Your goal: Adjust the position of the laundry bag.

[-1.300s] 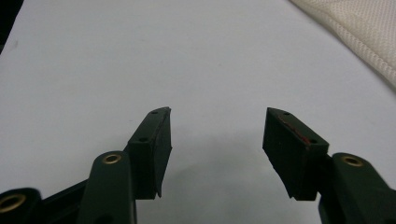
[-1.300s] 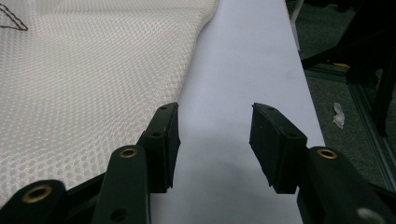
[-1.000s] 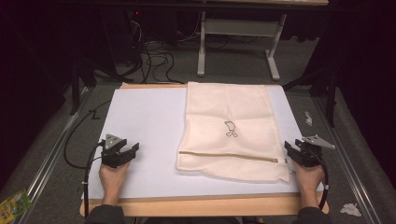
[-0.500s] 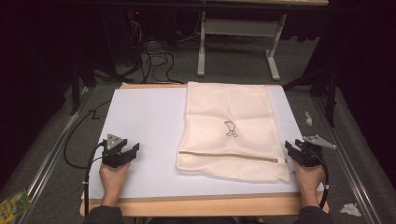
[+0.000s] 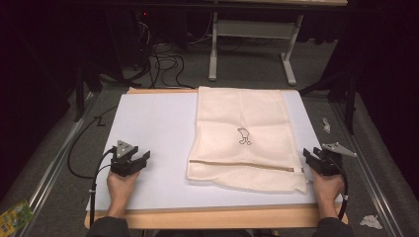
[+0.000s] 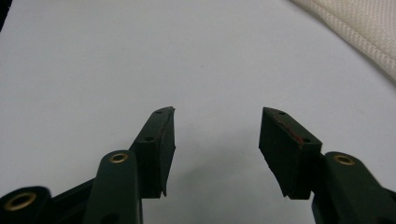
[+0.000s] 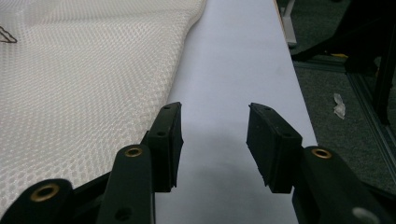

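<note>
Cream mesh bag [image 5: 247, 140] lies flat on the white board [image 5: 148, 123], long axis running away from the person; right gripper [image 5: 316, 160] sits just beside its near corner, left gripper [image 5: 133, 163] well apart; left gripper view: jaws spread over bare board, bag [image 6: 359, 28] up right; right gripper view: jaws spread, bag [image 7: 84, 84] just left.

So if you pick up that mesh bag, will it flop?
Probably yes: the bag lies flat and its near edge looks rumpled, so it should droop. Its open mesh weave suggests it's light. Pushed, it would likely bunch up rather than slide whole on the smooth white board.
</note>
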{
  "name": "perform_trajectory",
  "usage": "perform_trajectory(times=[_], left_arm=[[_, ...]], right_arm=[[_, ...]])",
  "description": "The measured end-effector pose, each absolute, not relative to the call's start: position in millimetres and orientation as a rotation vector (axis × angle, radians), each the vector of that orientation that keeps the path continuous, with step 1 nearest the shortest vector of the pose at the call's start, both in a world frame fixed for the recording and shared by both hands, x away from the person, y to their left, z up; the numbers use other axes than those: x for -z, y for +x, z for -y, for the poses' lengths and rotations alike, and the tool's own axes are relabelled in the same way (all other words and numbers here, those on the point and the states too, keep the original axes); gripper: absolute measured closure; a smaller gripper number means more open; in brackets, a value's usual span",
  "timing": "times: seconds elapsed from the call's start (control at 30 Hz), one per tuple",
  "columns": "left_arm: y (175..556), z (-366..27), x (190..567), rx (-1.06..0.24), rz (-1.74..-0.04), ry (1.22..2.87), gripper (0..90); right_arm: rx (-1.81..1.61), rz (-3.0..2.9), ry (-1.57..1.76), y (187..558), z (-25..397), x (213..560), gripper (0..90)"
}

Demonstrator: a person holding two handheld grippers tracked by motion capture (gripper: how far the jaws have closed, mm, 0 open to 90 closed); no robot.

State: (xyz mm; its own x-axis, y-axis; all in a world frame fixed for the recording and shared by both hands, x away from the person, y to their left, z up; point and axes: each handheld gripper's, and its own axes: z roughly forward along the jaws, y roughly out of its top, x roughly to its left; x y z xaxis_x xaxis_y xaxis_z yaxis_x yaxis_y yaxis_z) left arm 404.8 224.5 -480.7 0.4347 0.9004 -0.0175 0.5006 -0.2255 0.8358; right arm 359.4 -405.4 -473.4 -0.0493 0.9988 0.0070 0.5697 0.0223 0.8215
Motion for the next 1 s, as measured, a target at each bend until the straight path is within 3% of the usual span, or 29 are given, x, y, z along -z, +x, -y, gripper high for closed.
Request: perform_trajectory(times=[0.4,1.0], left_arm=[[405.1,-226.7,470.3,-0.571,-1.213,1.873,44.9],[413.4,-177.4,447.4,-0.386,-1.148,1.957,42.4]], right_arm=[[-0.923,-1.728,1.649,360.0,405.6,469.6,58.7],[-0.994,-1.845,1.692,353.8,407.4,454.9,60.8]])
